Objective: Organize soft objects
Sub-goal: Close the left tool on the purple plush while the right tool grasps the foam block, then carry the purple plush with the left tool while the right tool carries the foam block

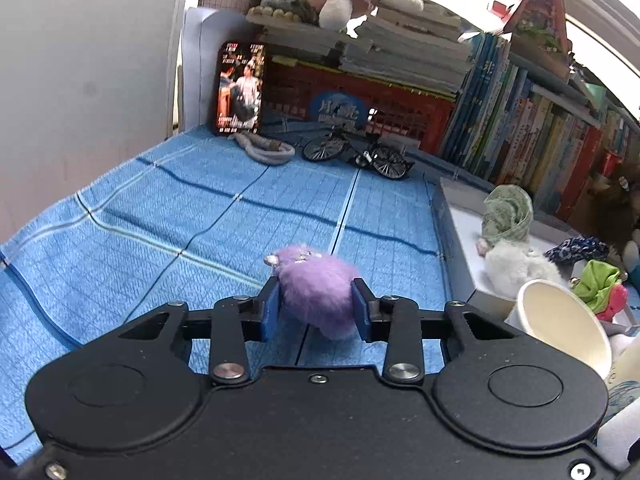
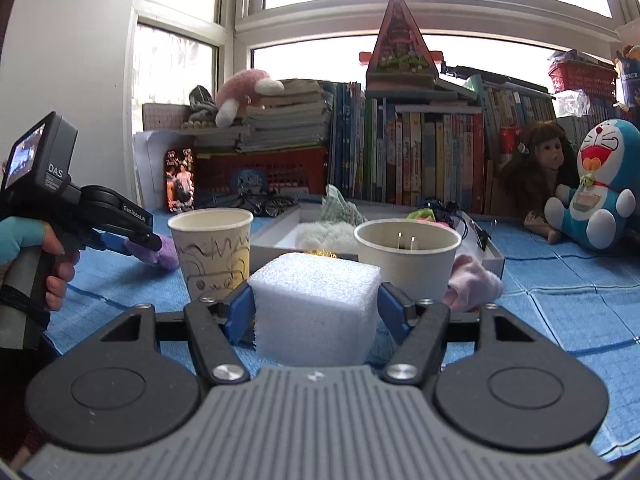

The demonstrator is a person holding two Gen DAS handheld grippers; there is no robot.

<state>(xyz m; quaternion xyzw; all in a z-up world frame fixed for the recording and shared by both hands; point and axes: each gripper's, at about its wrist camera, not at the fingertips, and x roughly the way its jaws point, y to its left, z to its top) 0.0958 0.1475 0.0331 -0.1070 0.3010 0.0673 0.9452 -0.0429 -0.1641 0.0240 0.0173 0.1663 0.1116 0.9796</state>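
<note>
A fluffy purple pompom toy [image 1: 320,312] sits between the blue pads of my left gripper [image 1: 316,285], which is shut on it just above the blue checked cloth [image 1: 160,220]. From the right wrist view the same left gripper [image 2: 146,246] appears at the left, held by a gloved hand, with the purple toy [image 2: 170,254] at its tip. My right gripper [image 2: 315,289] is shut on a white foam cube [image 2: 316,320], its pads against both sides. A white tray [image 1: 460,220] to the right holds a white furry toy [image 1: 516,268] and a green patterned cloth [image 1: 508,212].
Two paper cups [image 2: 212,248] [image 2: 404,256] stand in front of the tray [image 2: 276,232], with a pink soft cloth [image 2: 476,284] beside the right one. A model bicycle [image 1: 356,152], a phone [image 1: 240,88] and a row of books [image 1: 520,128] line the back. A blue plush [image 2: 600,188] and a doll [image 2: 536,168] sit at far right.
</note>
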